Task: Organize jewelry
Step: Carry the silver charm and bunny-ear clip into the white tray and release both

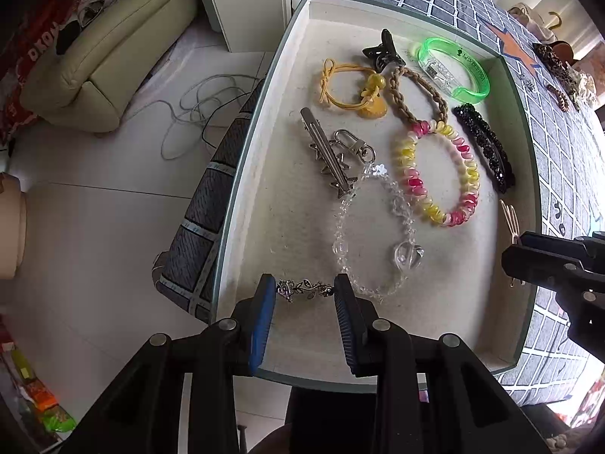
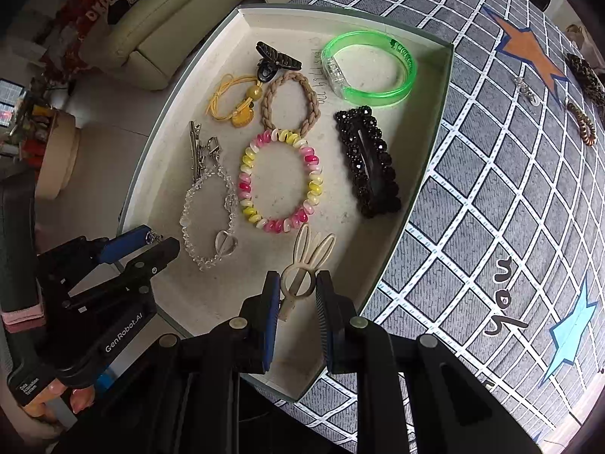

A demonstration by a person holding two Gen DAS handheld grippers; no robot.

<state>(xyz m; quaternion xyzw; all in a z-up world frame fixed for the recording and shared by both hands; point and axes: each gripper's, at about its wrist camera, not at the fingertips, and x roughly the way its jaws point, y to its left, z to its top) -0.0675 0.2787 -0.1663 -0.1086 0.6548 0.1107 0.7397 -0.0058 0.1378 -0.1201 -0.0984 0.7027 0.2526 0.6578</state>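
A shallow cream tray lies on the table with several pieces in it. My left gripper is shut on a silver floral clip, held low over the tray's near left corner beside a clear bead chain. My right gripper is shut on a beige bunny-ear hair clip above the tray's near right part. The left gripper shows at the left of the right wrist view; the right gripper shows at the right edge of the left wrist view. Both point down.
In the tray lie a pink-yellow coil bracelet, black beaded clip, green bangle, braided tie, yellow tie, black claw clip and silver star clip. On the checkered cloth lie more pieces.
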